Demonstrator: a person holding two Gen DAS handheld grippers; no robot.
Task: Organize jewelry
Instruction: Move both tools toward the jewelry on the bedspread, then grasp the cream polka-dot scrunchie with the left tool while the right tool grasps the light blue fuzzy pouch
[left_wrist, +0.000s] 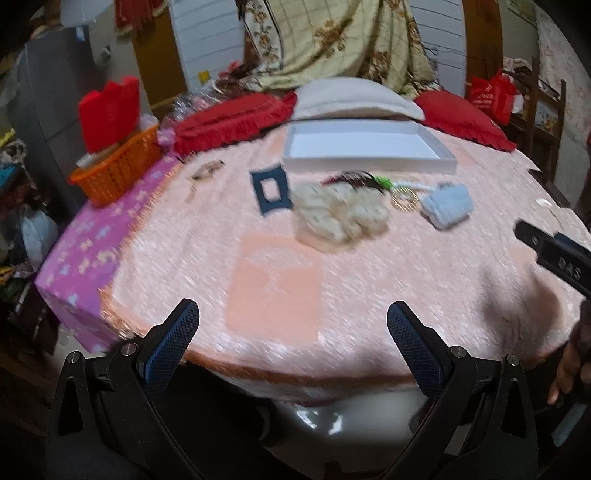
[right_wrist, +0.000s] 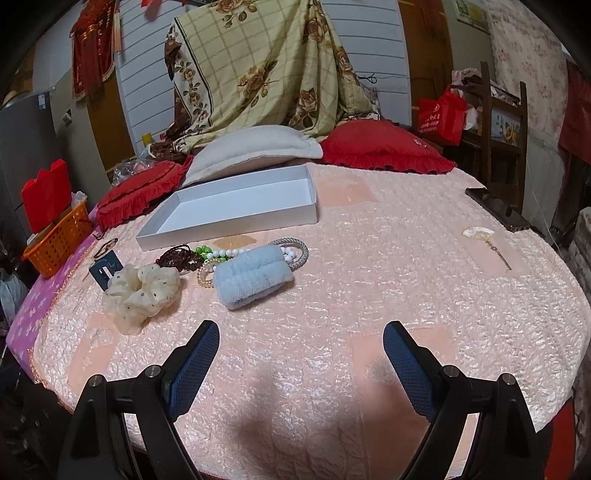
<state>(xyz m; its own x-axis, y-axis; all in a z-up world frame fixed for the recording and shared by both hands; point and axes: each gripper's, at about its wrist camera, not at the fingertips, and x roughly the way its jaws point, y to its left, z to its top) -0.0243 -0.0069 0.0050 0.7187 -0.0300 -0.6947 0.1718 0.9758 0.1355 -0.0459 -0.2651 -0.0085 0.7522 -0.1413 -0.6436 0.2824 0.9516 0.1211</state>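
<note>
Both tools hover at the bed's near edge, left tool spread wide, right tool apart, nothing between. Bare bedspread ahead, then the jewelry pile, then the white box beyond.

Pink quilted bed bears white box; scrunchie; bracelets.

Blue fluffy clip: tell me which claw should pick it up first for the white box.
Right, probably. The blue fluffy clip lies just ahead of the open right claw, nothing between. From the open left claw it sits farther off to the right, behind the cream scrunchie. The white box is empty.
</note>
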